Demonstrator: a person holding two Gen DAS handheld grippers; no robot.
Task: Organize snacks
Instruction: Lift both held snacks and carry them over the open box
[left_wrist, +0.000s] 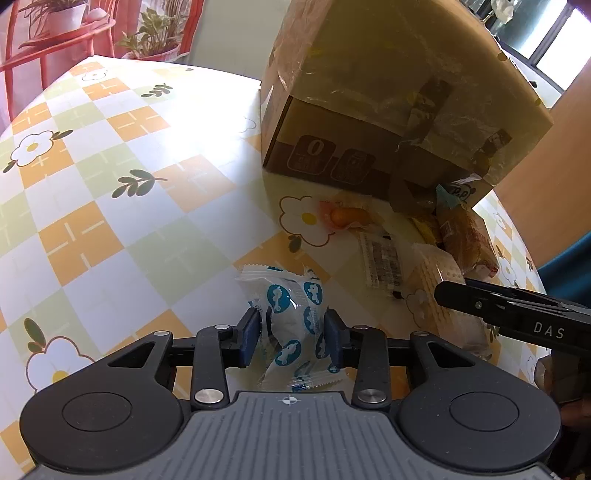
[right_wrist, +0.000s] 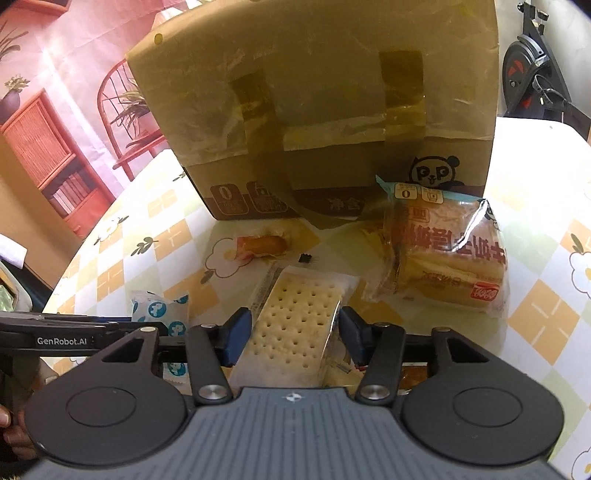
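The left gripper (left_wrist: 291, 338) has its blue pads (left_wrist: 249, 334) pressed against both sides of a white snack packet with blue round prints (left_wrist: 291, 314), pinching it just above the table (left_wrist: 110, 206), which is covered in an orange, green and white checked cloth with flowers. The right gripper (right_wrist: 293, 338) straddles a clear-wrapped cracker pack (right_wrist: 295, 325); its pads sit at the pack's two long sides, but whether they press on the wrapper or only flank it cannot be told.

A taped cardboard box (right_wrist: 314, 110) stands toward the table's far edge. Just in front of it lie the other snacks: a small orange-filled pastry in a clear wrapper (right_wrist: 262, 245), and to its right a wrapped sliced bread loaf (right_wrist: 447, 266) leaning against the box's front face below a panda logo. In the left wrist view a flat clear packet with a barcode label (left_wrist: 380, 258) lies between the pastry and the cracker pack.
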